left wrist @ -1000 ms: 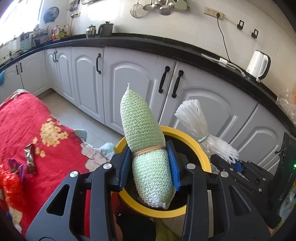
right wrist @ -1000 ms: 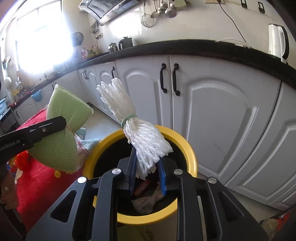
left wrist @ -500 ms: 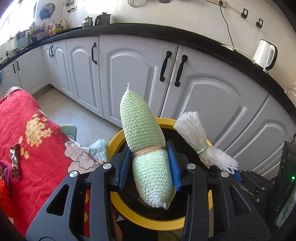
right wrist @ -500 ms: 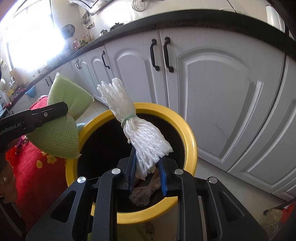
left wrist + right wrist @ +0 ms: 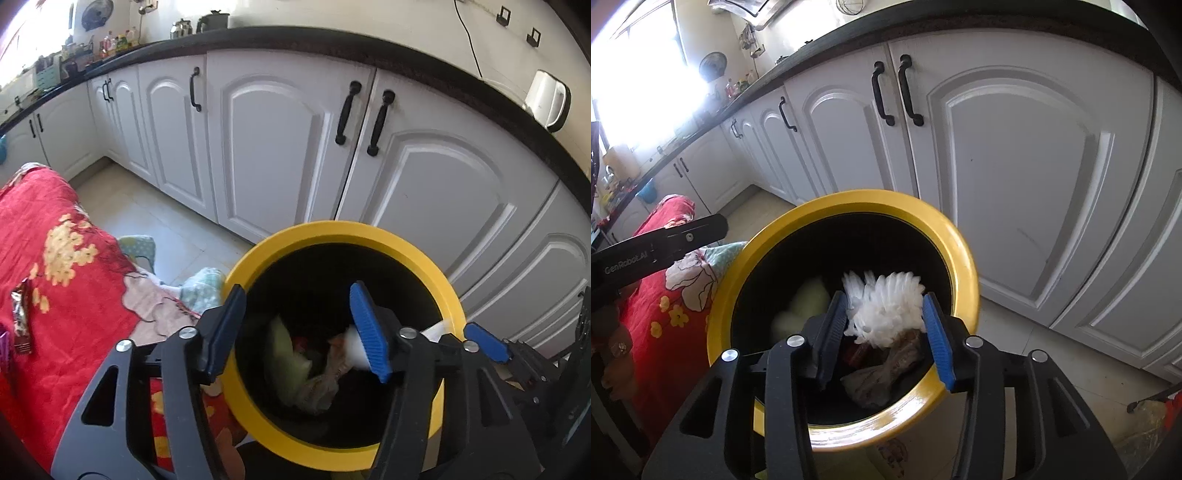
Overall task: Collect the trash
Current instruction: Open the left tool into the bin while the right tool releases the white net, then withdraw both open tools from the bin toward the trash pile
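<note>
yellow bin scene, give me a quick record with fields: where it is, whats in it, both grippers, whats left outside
bin: yellow-rimmed bin with a dark inside, on the floor in front of white cabinets
contents: white foam net, green foam net, crumpled wrappers
left gripper: left gripper open, holding nothing, above the bin mouth
right gripper: right gripper open, over the bin, white foam net seen between its jaws but not clamped
outside the bin: snack wrapper lying on the red floral cloth

Yellow-rimmed black bin [image 5: 964, 258], red floral cloth [image 5: 66, 280]
</note>
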Demonstrator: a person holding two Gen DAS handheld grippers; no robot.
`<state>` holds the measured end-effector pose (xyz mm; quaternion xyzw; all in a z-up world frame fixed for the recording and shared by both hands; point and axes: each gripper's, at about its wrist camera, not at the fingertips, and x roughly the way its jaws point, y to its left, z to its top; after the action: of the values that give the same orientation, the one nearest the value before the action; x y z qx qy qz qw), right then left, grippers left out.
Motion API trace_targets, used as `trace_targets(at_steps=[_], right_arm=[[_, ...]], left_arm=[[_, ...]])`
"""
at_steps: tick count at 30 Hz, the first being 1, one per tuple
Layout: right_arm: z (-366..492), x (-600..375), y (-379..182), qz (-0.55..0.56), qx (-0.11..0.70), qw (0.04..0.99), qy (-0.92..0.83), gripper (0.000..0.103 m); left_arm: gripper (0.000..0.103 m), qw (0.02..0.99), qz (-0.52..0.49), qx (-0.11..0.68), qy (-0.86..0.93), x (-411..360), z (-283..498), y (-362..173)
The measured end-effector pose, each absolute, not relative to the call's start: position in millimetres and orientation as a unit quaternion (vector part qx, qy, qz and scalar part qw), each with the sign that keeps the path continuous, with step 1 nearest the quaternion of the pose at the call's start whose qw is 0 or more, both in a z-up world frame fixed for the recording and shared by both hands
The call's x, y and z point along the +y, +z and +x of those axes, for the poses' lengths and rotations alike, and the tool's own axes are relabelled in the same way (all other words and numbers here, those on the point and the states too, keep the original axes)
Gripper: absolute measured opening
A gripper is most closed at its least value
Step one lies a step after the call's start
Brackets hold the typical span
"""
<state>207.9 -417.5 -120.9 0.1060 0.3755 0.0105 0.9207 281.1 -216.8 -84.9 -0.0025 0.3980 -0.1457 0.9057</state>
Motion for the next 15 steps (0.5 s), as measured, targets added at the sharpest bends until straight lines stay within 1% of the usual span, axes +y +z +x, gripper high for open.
trace_targets(at_steps=[1, 5, 7, 10, 12, 13, 15], right_arm=[[207, -418, -120, 0.106, 0.373, 0.922, 0.010, 0.051], [204, -415, -111, 0.100, 0.365, 0.926, 0.009, 0.057], [202, -414, -105, 0.100, 0.359, 0.928, 0.008, 0.060], [198, -412, -96, 0.096, 0.352, 0.931, 0.010, 0.062], [196, -409, -90, 0.091, 0.347, 0.933, 0.009, 0.064], [194, -408, -87, 0.088, 0.345, 0.934, 0.009, 0.067], [191, -405, -81, 0.087, 0.339, 0.937, 0.010, 0.071]], left_arm=[[0.057, 0.907, -0.004, 0.395, -0.144, -216, 281, -82], [0.067, 0.913, -0.006, 0.380, -0.145, -209, 273, -68], [0.069, 0.915, -0.009, 0.376, -0.148, -206, 268, -61], [0.075, 0.916, -0.015, 0.372, -0.149, -202, 262, -54], [0.075, 0.916, -0.021, 0.371, -0.149, -198, 257, -51], [0.075, 0.916, -0.023, 0.371, -0.149, -196, 256, -49], [0.079, 0.918, -0.026, 0.367, -0.149, -191, 251, -44]])
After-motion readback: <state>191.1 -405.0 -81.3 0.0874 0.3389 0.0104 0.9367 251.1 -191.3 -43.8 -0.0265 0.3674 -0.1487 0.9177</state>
